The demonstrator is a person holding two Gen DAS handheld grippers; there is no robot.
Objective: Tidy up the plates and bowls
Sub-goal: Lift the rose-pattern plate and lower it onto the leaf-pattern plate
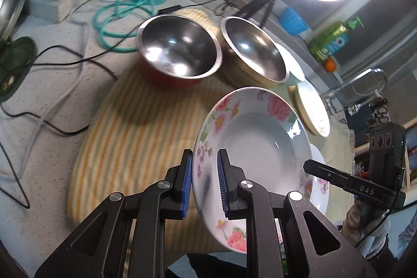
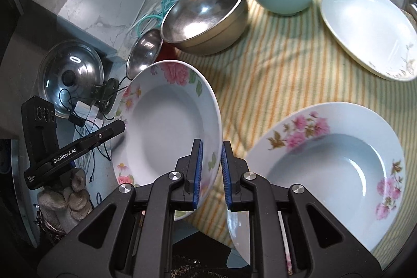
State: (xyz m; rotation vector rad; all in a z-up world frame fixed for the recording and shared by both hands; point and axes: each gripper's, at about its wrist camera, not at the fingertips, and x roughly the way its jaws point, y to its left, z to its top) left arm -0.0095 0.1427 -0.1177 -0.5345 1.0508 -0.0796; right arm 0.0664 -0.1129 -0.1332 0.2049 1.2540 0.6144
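Both grippers, left (image 1: pixel 204 183) and right (image 2: pixel 210 173), clamp one floral plate (image 2: pixel 166 121), tilted above the striped cloth (image 2: pixel 273 69).

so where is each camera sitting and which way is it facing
Left wrist: sits on the left gripper, looking steeply down along its fingers at the floral plate it clamps and two steel bowls; the right gripper shows at the right.
Right wrist: sits on the right gripper, clamping the same plate's opposite rim, above a second floral plate; the left gripper and a gloved hand show.
Shared: held plate, steel bowls, striped cloth.
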